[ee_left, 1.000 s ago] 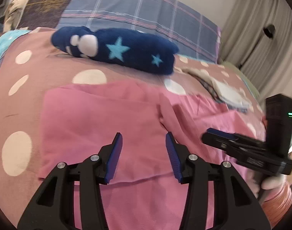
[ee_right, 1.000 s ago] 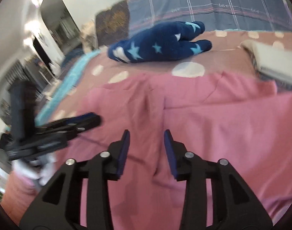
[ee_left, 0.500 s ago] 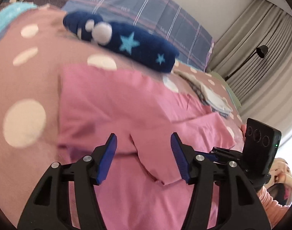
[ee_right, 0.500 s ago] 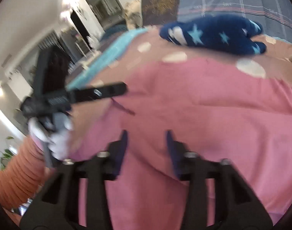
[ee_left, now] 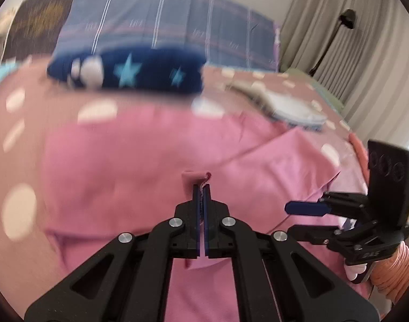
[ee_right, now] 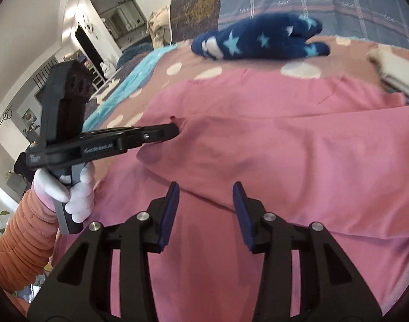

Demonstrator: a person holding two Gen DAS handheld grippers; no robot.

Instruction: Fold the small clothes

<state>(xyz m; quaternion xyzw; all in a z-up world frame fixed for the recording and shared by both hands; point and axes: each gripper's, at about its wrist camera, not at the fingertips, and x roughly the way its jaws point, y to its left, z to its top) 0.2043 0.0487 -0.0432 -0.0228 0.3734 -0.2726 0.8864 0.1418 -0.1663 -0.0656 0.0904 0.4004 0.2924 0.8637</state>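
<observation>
1. The pink garment (ee_left: 140, 166) is lying spread on the polka-dot bedspread (ee_left: 19, 112), its long axis running roughly left to right across both views; one fold is lying diagonally over the right part in the left wrist view.
2. Half a second ago the left gripper (ee_left: 201, 187) was gaping over flat cloth; now its jaws are pressing together on a small bunched edge of the garment, a tuft of pink sticking up past the tips; in the right wrist view the same gripper (ee_right: 174, 130) is pinching the cloth's left edge, held by a white-gloved hand (ee_right: 70, 190).
3. The right gripper (ee_right: 205, 209) is hovering with jaws wide apart over the near fold, gripping nothing; it was spread likewise before; whether its tips are touching the cloth I cannot tell.
4. Beyond the garment a navy star-patterned plush (ee_left: 129, 69) is lying crosswise near the plaid pillow (ee_left: 164, 24); a folded pale cloth (ee_left: 293, 107) is sitting to the right.
</observation>
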